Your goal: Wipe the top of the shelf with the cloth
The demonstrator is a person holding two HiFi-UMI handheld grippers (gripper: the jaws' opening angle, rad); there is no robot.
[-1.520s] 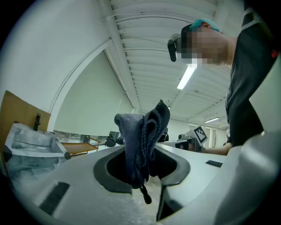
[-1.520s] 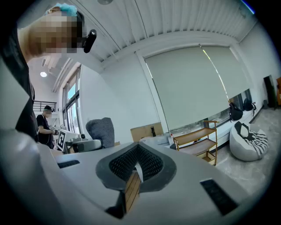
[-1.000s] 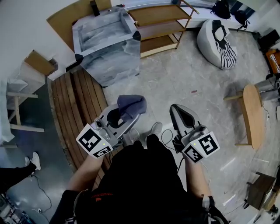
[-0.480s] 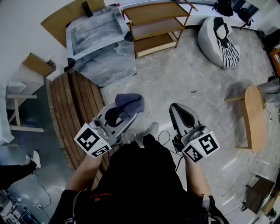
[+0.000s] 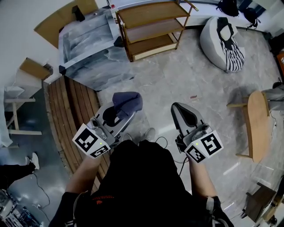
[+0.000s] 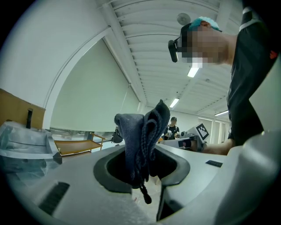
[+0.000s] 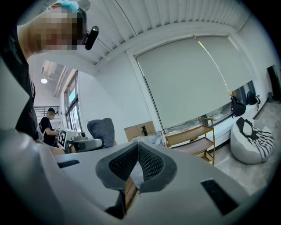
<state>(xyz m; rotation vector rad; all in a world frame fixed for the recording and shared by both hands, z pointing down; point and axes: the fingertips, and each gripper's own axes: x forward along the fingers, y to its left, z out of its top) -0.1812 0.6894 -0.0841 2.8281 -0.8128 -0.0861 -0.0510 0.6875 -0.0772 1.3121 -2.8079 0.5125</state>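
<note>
Above grey marble floor (image 5: 177, 84), wooden shelf (image 5: 148, 9) ahead, left gripper (image 5: 117, 115) clamping blue cloth (image 5: 128, 102), right gripper (image 5: 179, 108) pinched together.

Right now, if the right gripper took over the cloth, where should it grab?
Probably the bunched free end of the cloth, which stands clear past the left gripper, whose jaws clamp its lower part. Bring the right gripper in from its own side, jaws opened.

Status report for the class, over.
Left gripper shut on cloth. Right gripper shut, empty. Shelf ahead, not yet reached. Grey bin beside it.
</note>
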